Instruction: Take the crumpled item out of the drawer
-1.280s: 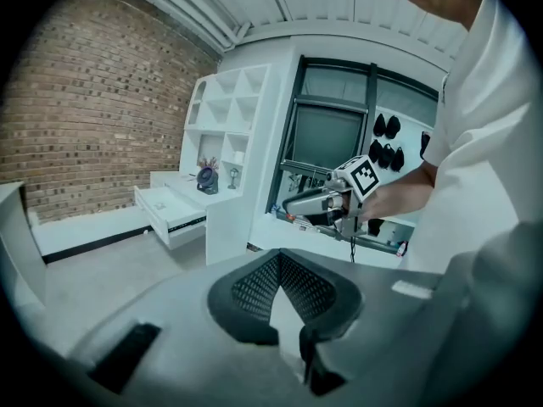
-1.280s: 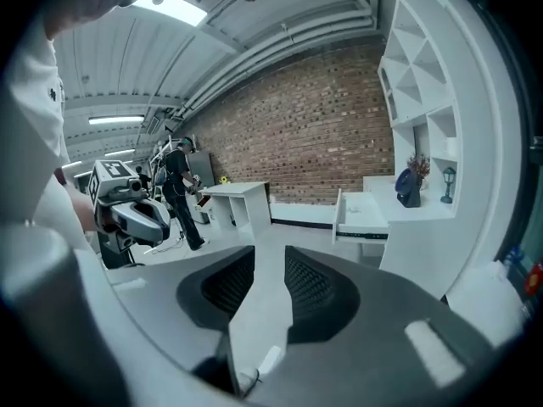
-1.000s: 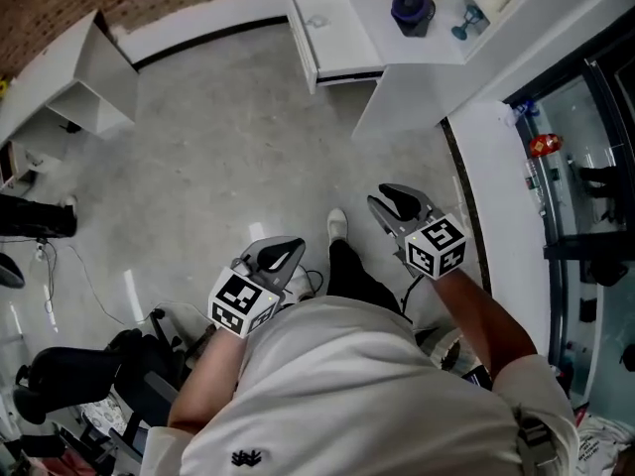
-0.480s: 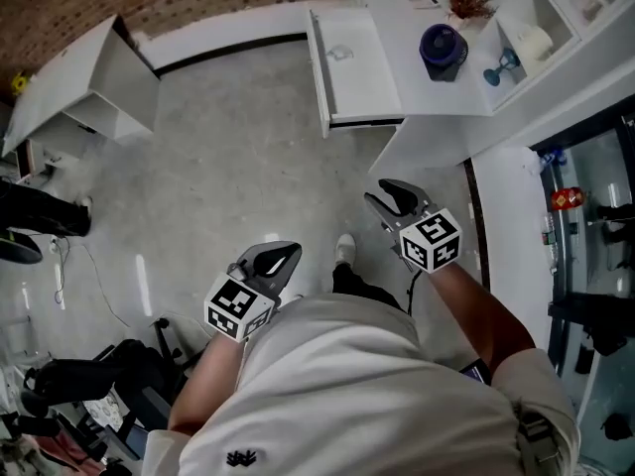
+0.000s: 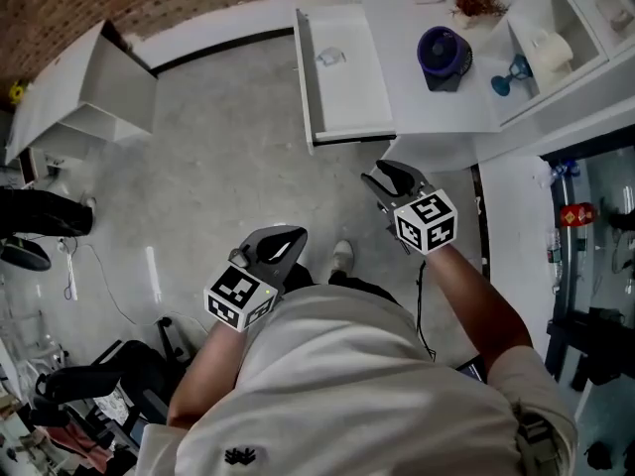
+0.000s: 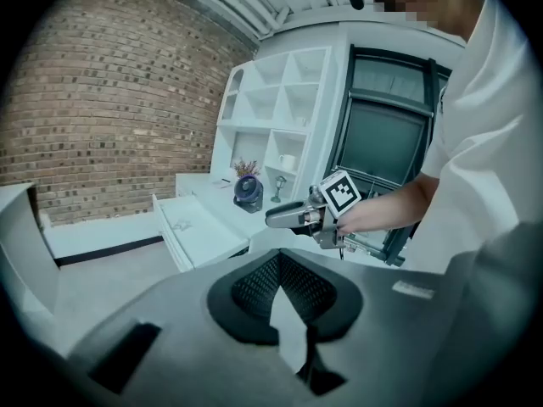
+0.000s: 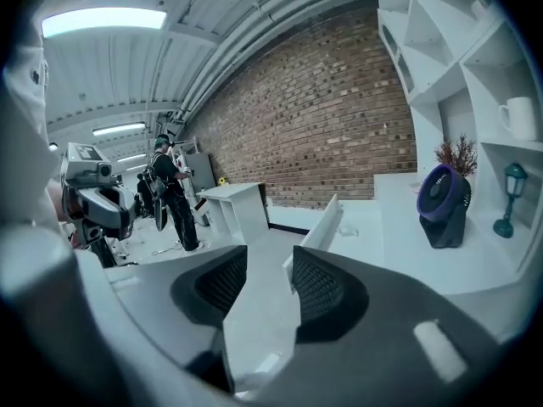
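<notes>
1. Both units now stand nearer the open drawer (image 5: 342,97).
2. Left hand-held gripper (image 5: 288,238): clenched, empty.
3. Right hand-held gripper (image 5: 380,175): released, jaws just opening, nothing between.
4. Crumpled item (image 5: 330,57): lying inside the drawer.

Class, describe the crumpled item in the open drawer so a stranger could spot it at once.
Start at the white counter below the shelves. Its drawer stands open; the crumpled item is the only thing inside, pale and wrinkled.

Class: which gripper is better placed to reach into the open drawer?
Probably the right gripper: it sits just short of the drawer, its jaws have just been opening, nothing between them. The left gripper is farther back.
</notes>
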Demonstrator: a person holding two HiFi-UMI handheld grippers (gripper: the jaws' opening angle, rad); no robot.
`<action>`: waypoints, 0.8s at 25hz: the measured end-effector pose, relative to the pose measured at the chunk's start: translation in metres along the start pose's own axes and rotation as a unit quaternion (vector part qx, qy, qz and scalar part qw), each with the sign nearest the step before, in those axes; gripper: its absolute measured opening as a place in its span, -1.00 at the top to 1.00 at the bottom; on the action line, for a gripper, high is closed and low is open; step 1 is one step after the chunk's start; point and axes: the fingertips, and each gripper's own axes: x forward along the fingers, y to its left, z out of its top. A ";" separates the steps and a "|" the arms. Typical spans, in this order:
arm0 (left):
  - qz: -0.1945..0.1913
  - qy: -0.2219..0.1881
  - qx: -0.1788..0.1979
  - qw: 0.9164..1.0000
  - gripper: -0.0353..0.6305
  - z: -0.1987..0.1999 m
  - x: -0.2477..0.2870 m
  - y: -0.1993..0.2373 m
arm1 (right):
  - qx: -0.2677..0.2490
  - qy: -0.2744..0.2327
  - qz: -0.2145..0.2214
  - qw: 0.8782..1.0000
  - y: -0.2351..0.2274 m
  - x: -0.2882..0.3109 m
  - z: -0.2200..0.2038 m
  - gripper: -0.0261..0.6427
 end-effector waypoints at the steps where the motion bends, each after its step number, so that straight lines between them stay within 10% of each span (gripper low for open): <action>1: -0.003 0.004 0.001 1.000 0.88 0.003 0.006 0.003 | 0.002 0.001 0.000 1.000 -0.007 0.005 0.001 0.37; 20: -0.113 0.025 0.032 0.993 0.88 0.081 0.107 0.190 | 0.008 0.074 -0.083 0.994 -0.151 0.193 0.043 0.32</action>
